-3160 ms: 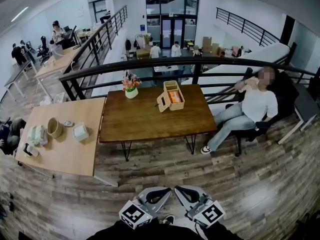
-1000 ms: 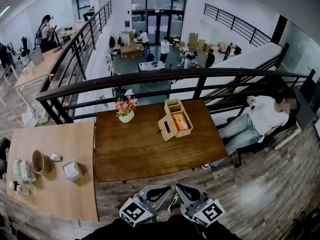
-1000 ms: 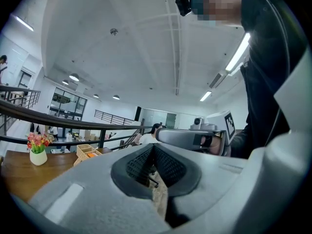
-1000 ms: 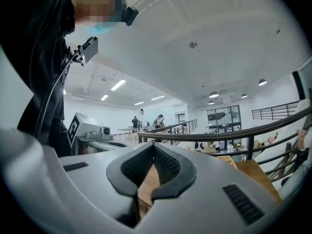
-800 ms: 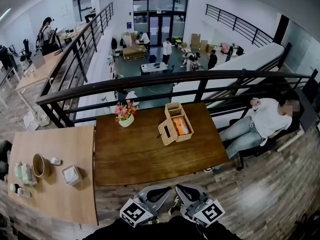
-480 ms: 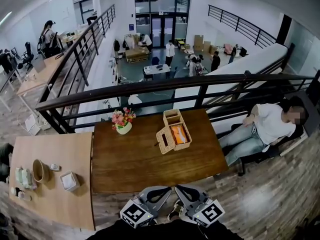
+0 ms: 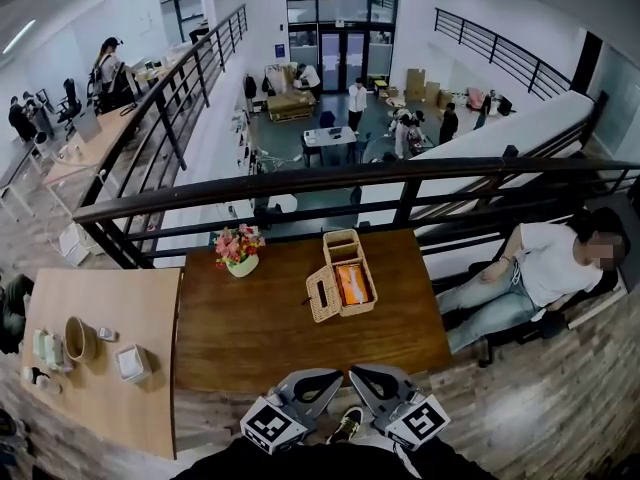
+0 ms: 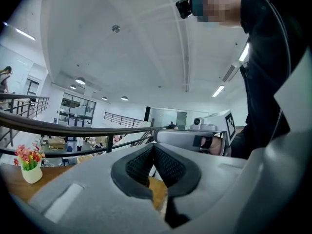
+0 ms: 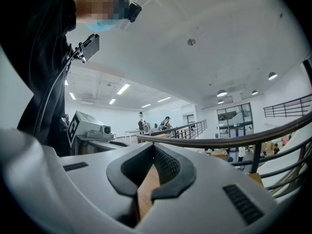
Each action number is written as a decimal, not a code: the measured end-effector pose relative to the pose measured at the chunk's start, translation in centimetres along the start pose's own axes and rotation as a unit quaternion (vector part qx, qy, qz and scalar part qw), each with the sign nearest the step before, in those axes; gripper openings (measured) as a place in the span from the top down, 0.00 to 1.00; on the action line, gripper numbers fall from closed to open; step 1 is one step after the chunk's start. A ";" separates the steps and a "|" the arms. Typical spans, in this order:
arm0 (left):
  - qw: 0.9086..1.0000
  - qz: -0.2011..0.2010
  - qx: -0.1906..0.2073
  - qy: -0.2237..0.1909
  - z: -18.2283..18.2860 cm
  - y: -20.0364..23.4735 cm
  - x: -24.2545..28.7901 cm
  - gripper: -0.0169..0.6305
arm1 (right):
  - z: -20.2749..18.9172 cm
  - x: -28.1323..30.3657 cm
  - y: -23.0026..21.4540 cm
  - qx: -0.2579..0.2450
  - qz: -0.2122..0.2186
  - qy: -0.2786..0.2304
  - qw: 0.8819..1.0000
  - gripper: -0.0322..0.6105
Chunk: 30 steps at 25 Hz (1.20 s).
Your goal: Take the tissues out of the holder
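The wicker tissue holder (image 7: 326,298), orange tissues (image 7: 352,284) inside, is set on the dark counter (image 7: 250,323) at 12 o'clock from the tongs. The left tongs (image 7: 326,383) and the right tongs (image 7: 368,380) are held clenched and empty.

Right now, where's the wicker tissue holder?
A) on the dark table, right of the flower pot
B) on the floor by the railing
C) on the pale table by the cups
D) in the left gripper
A: in the head view the wicker holder stands on the dark table, to the right of the flower pot, with nothing gripping it.
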<state>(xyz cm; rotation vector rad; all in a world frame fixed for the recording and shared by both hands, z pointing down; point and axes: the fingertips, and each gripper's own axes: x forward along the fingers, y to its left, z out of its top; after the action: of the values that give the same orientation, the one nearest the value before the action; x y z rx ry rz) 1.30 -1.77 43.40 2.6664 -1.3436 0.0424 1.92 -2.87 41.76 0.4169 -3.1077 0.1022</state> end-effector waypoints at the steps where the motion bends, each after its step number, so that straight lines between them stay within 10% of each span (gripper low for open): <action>1: 1.000 0.004 -0.002 0.000 0.1 0.1 0.6 0.98 | -0.1 -0.2 -0.6 0.002 0.002 0.001 1.000 0.94; 18: 0.999 0.052 -0.002 -0.003 0.0 5.6 6.5 0.99 | -1.3 1.8 -8.8 0.014 0.019 0.015 1.000 0.94; 30: 1.000 -0.001 0.007 -0.008 -3.0 14.2 8.4 0.99 | -7.0 9.4 -14.9 0.024 -0.059 0.086 0.994 0.94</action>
<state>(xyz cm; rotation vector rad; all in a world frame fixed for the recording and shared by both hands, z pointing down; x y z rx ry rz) -4.94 -16.34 49.00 2.6860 -1.3506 0.0302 -3.27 -19.25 49.84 0.5594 -2.9081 0.2023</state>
